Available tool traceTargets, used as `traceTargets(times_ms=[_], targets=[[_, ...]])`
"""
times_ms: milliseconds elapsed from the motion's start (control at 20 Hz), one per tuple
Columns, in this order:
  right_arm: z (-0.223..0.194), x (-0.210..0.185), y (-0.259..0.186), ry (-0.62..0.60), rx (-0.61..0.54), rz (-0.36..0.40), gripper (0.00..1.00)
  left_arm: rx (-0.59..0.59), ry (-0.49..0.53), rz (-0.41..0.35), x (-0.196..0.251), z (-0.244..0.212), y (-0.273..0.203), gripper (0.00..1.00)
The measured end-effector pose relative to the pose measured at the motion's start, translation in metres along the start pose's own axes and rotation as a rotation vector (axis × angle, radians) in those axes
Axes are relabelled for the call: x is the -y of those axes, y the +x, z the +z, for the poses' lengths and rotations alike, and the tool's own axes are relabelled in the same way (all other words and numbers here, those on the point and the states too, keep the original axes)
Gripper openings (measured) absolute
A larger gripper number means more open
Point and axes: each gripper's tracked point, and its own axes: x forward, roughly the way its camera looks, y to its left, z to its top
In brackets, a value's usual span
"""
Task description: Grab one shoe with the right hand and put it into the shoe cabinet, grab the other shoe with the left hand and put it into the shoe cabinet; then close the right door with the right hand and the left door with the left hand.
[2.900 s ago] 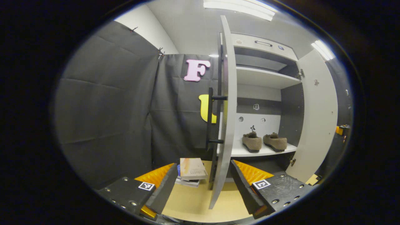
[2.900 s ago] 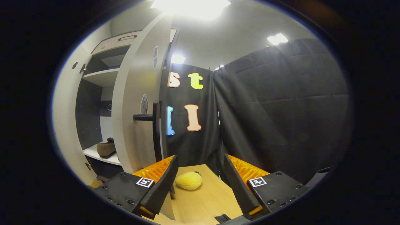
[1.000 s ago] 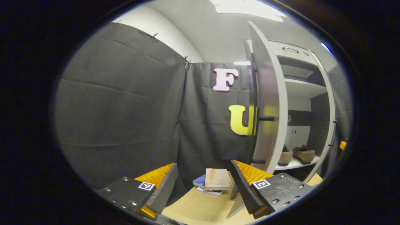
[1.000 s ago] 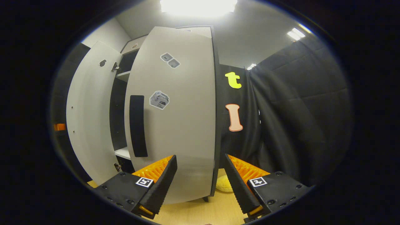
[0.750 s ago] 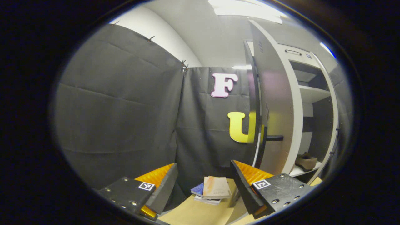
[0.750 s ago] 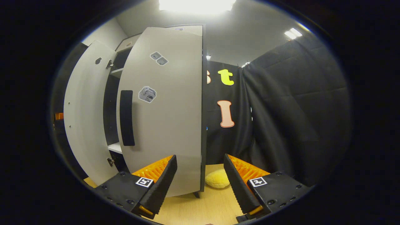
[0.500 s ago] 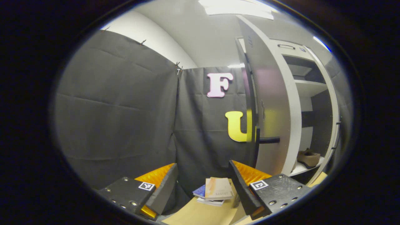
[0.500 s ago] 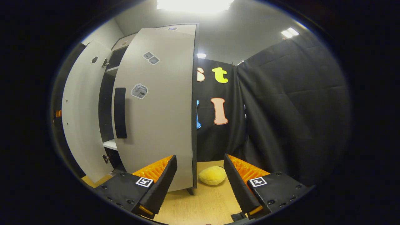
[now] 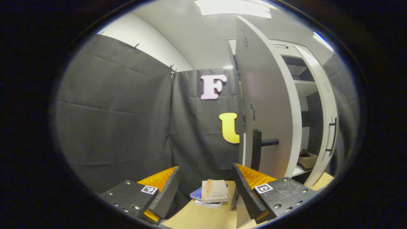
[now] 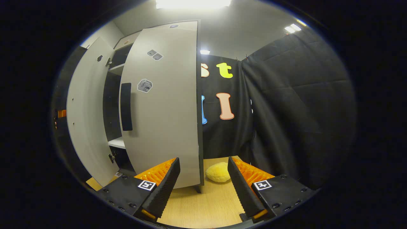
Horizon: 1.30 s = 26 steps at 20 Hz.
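Pale grey cabinet doors (image 10: pixel 165 105) with black handles (image 10: pixel 126 106), brown shoe (image 9: pixel 306 158), yellow plush (image 10: pixel 218 172), light wood floor (image 10: pixel 203 206).

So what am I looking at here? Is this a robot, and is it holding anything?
No robot: a person holds a two-finger tool in each hand, with a camera riding on each. In the left gripper view, the left tool is open and empty, facing the cabinet's left door; a shoe sits on a shelf inside, and books lie on the wooden floor. In the right gripper view, the right tool is open and empty before the partly closed right door, beside a yellow cushion.
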Motion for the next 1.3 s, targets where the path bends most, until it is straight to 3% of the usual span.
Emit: traceTargets(times_ms=[550, 600, 700, 800, 900, 1000, 1050, 1300], targets=[[-0.004, 0.022, -0.007, -0.026, -0.007, -0.027, 0.96, 0.014, -0.041, -0.167, 0.124, -0.001, 0.011, 1.00], [-0.003, 0.025, -0.007, -0.031, -0.010, -0.031, 0.96, 0.012, -0.052, -0.179, 0.137, -0.003, 0.016, 0.94], [-0.005, 0.026, -0.007, -0.038, -0.009, -0.038, 0.96, 0.007, -0.065, -0.206, 0.161, 0.000, 0.025, 1.00], [-0.006, 0.025, -0.009, -0.036, -0.007, -0.041, 0.96, 0.011, -0.044, -0.211, 0.177, 0.004, 0.033, 0.94], [-0.005, 0.026, -0.009, -0.032, -0.003, -0.039, 0.96, 0.018, -0.012, -0.206, 0.185, 0.008, 0.035, 1.00], [-0.003, 0.025, -0.009, -0.031, 0.000, -0.032, 0.96, 0.023, -0.005, -0.209, 0.185, 0.005, 0.035, 0.94], [-0.002, 0.024, -0.011, -0.031, 0.004, -0.027, 0.93, 0.018, -0.011, -0.214, 0.183, 0.004, 0.034, 1.00], [0.028, 0.009, -0.016, -0.005, 0.060, 0.028, 0.95, 0.004, -0.007, -0.199, 0.154, 0.004, 0.013, 1.00]])
